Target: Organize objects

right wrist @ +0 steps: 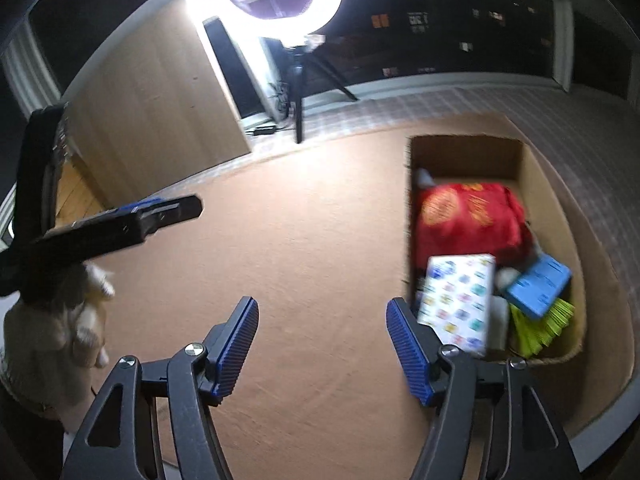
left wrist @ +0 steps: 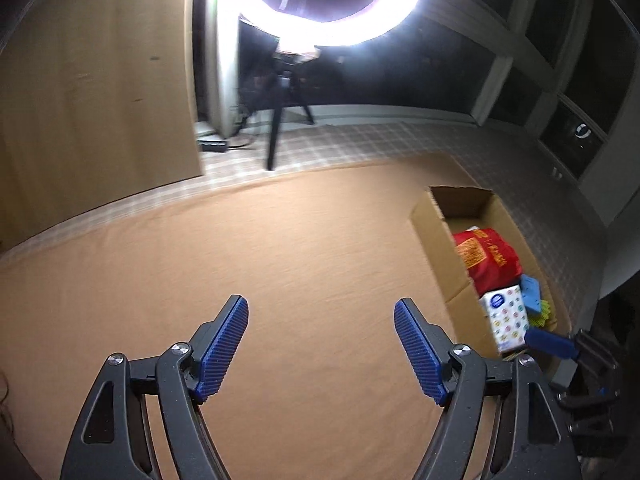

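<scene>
Both jaws spread wide, nothing held — left gripper (left wrist: 321, 314) and right gripper (right wrist: 322, 314) hang over bare orange cloth (left wrist: 280, 240). Task items all sit in the cardboard box (right wrist: 552, 200), right of both jaws: patterned white box (right wrist: 458, 300) just beside the right gripper's right finger, red bag (right wrist: 468, 216) further back, blue box (right wrist: 538, 286) and yellow-green brush (right wrist: 540, 328) near the front corner. Likely all light — bag soft, pinch the bulk; cartons stiff, take across the narrow faces.
</scene>
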`<state>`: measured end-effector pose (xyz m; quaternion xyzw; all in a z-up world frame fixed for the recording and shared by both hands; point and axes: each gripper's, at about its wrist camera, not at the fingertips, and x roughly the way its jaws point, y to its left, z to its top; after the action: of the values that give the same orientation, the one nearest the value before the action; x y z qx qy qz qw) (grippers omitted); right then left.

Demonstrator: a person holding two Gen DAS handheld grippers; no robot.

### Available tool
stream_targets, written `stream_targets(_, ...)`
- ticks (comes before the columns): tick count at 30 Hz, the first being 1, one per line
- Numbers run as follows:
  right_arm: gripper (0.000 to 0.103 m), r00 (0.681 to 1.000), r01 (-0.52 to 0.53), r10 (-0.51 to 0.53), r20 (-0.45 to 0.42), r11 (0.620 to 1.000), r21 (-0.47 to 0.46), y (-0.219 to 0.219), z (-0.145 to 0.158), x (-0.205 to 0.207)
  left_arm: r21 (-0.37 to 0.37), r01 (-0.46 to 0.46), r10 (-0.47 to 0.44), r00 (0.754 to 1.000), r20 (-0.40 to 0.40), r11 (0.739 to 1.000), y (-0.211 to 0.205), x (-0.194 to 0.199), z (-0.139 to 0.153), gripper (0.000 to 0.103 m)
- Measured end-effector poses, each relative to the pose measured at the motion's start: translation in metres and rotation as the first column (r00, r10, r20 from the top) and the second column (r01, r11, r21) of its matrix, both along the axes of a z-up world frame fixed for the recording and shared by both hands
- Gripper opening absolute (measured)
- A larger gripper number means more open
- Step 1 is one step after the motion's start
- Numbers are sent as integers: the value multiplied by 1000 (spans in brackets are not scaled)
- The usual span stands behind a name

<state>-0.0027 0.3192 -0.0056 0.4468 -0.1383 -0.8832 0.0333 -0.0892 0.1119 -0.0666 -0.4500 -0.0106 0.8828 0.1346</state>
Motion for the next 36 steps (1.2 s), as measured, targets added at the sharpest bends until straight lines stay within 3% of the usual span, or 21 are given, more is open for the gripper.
stream_targets(9, 67, 992, -109, 110, -55, 994, 24, -53, 3, -20, -34, -130, 130, 991, -12, 991, -63, 43, 2, 84)
stream_targets(21, 71, 974, -216, 219, -67, 975, 50, -110, -10, -32, -59, -299, 303, 951, 63, 952, -132, 95, -28, 86)
stream_targets(28, 71, 970, -233, 238, -49, 968, 98, -134, -13, -32, -71, -343, 347, 936, 58, 937, -152, 110, -30, 88)
stream_targets(36, 71, 974, -218, 223, -43, 970, 103, -143, -12, -30, -78, -336, 340, 939, 47, 939, -155, 112, -27, 91)
